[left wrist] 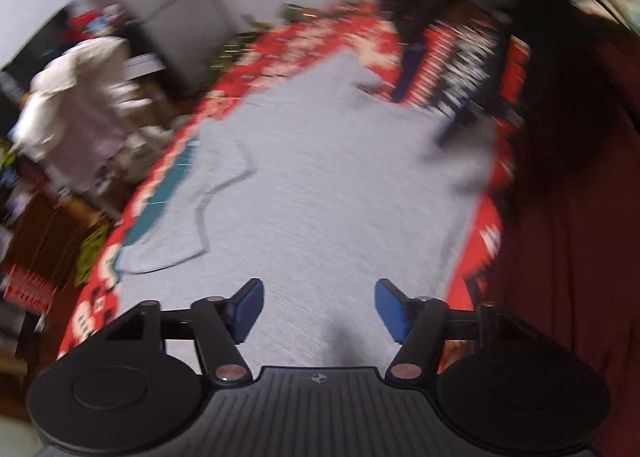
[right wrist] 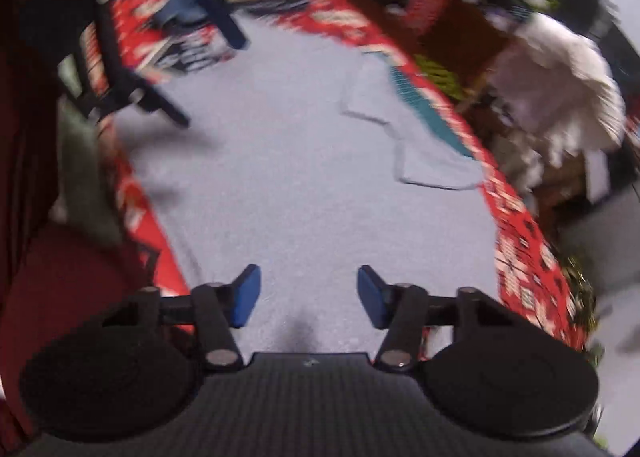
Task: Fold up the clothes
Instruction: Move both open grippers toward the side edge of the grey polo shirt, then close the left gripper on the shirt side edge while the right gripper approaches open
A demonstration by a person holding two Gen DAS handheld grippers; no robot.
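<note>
Grey cloth, a light garment with what looks like a short sleeve folded out along one side, lies spread flat over a red patterned cover that carries a teal stripe near the sleeve. Whether a bench or a bed lies under the cover cannot be told.

Both views are smeared by motion blur. The left gripper points down at the garment's near part, its blue pads standing apart with nothing between them; grey fabric shows through the gap, and whether the tips touch it cannot be told. The right gripper hangs over the opposite end of the same garment, its jaws likewise parted and empty. Each camera catches the other gripper at the far end of the cloth, dark-framed with blue-tipped fingers over the fabric edge.

Beside the red cover, a heap of white cloth sits among blurred clutter. A dark red surface fills the side of the left view, and a dull green fabric lies at the cover's edge in the right view.
</note>
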